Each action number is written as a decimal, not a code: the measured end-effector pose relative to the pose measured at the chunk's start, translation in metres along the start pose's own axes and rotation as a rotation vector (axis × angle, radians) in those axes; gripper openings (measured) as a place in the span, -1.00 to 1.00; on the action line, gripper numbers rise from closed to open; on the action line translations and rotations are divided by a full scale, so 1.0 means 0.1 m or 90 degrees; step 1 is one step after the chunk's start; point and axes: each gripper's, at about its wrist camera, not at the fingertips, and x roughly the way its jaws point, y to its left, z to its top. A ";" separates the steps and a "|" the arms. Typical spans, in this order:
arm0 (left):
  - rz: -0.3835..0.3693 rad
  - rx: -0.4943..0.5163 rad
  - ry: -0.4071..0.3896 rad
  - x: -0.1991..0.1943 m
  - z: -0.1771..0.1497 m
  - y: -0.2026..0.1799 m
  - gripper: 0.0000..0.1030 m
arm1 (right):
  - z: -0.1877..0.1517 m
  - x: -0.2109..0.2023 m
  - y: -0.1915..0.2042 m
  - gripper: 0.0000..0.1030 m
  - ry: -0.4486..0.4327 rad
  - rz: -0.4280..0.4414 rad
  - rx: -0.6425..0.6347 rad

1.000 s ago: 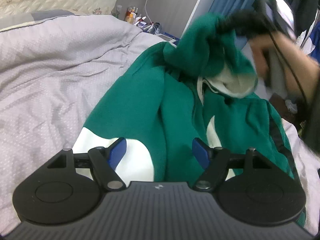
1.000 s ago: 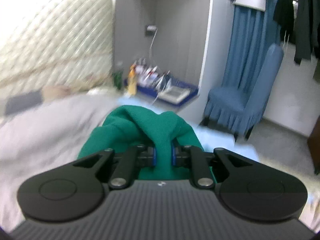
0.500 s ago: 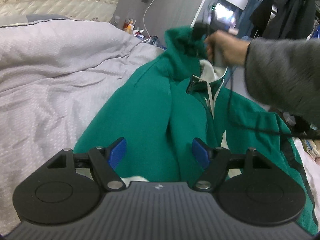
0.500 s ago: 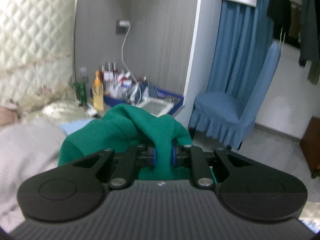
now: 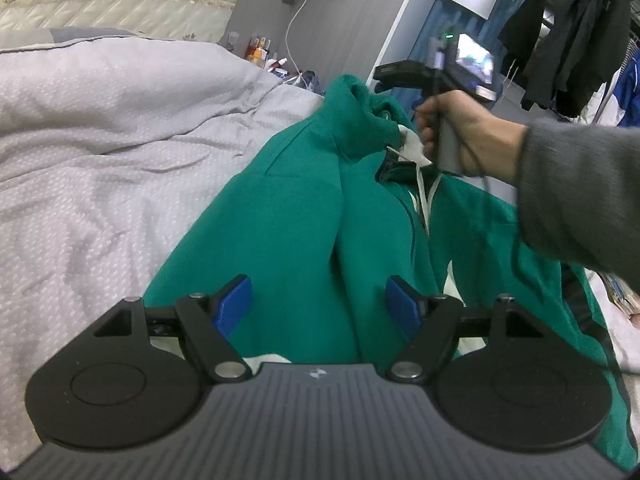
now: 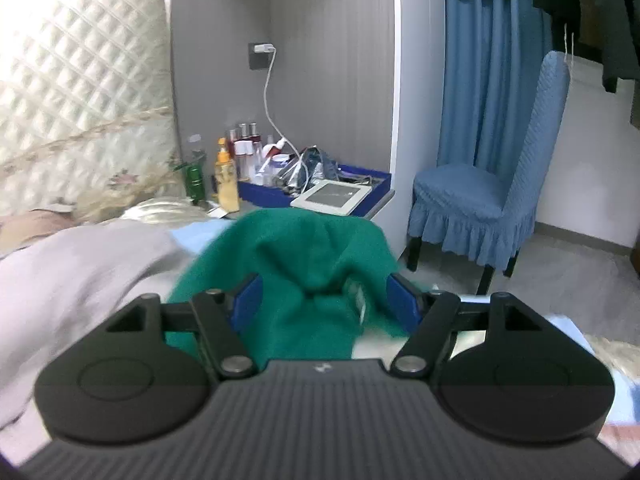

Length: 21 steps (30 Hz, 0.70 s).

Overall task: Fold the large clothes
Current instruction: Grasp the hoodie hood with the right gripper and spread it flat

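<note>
While the green hoodie point(image 5: 304, 216) lies lengthwise on the bed point(image 5: 100, 152), hood end farthest away, the right gripper point(image 6: 326, 296) is nearer that hood point(image 6: 316, 248), its jaws opening around it, and the left gripper point(image 5: 316, 304) hovers released over the hem

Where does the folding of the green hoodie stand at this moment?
Early. Done: the green hoodie lies lengthwise on the grey duvet, zip front up. In hand: the right gripper has its jaws opening around the bunched hood, which sits between them unpinched; the left gripper hovers open over the body. Left: no fold shows; the sleeves, hood and body all need folding.
</note>
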 end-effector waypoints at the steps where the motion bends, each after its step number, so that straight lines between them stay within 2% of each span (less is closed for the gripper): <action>1: -0.001 0.000 0.002 -0.02 0.00 -0.01 0.51 | -0.04 -0.16 0.01 0.36 0.004 0.008 0.001; 6: -0.013 0.002 0.001 -0.19 -0.02 -0.08 0.51 | -0.22 -0.92 -0.06 0.36 0.015 0.036 0.000; 15: -0.029 0.029 -0.024 -0.63 -0.06 -0.30 0.51 | -0.67 -2.57 -0.24 0.36 0.043 0.074 0.008; 21: -0.006 0.053 -0.012 -0.79 -0.17 -0.44 0.51 | -1.09 -3.55 -0.27 0.36 0.076 0.104 0.017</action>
